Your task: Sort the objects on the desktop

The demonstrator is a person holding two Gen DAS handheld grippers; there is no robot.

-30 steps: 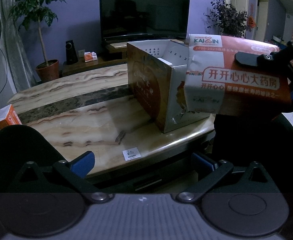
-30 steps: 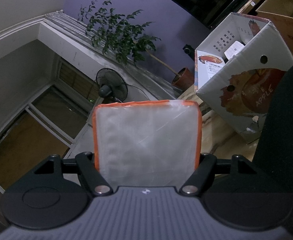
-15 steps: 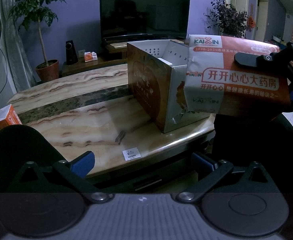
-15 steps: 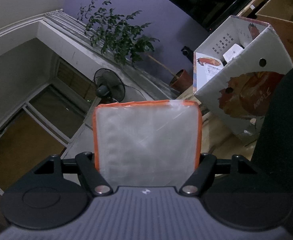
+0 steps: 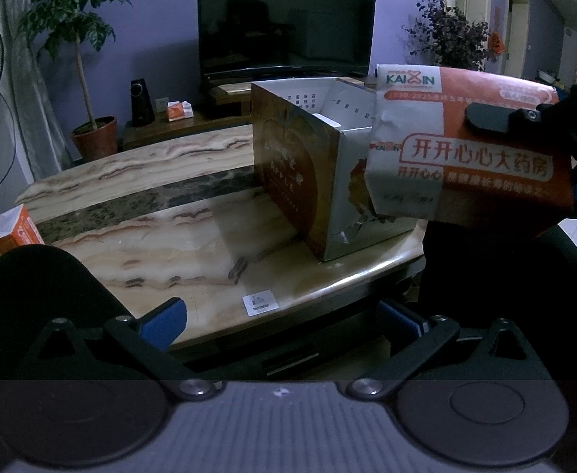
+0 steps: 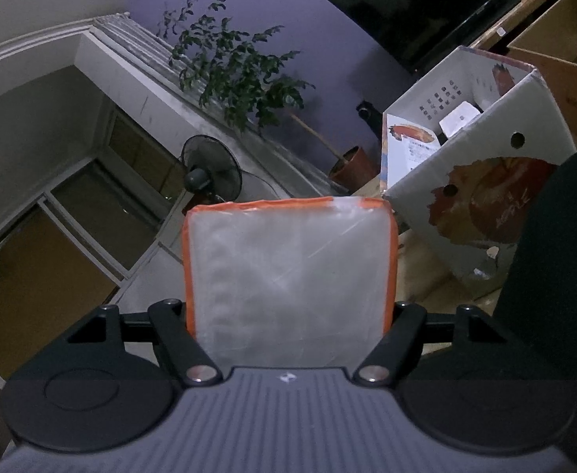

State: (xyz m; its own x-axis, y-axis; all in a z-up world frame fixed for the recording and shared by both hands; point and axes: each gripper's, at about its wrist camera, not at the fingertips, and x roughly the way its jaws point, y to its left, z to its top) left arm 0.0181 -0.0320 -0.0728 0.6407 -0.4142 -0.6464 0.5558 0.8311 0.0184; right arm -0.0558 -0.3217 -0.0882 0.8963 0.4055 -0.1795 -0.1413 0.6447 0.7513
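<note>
My right gripper (image 6: 290, 307) is shut on an orange and white tissue pack (image 6: 290, 276), which fills the gap between its fingers. In the left wrist view the same pack (image 5: 461, 157) hangs in the air at the right, beside the near corner of an open cardboard apple carton (image 5: 288, 173). One black finger (image 5: 497, 118) presses on the pack's top face. The carton (image 6: 481, 181) stands on the marble table (image 5: 150, 244) and holds white items (image 6: 459, 118). My left gripper (image 5: 280, 315) is open over the table's front edge, holding nothing.
A small orange and white box (image 5: 10, 230) sits at the table's far left edge. A white label (image 5: 260, 303) is stuck near the front edge. Behind the table stand a television (image 5: 284, 27), a potted plant (image 5: 91, 138) and a fan (image 6: 209, 173).
</note>
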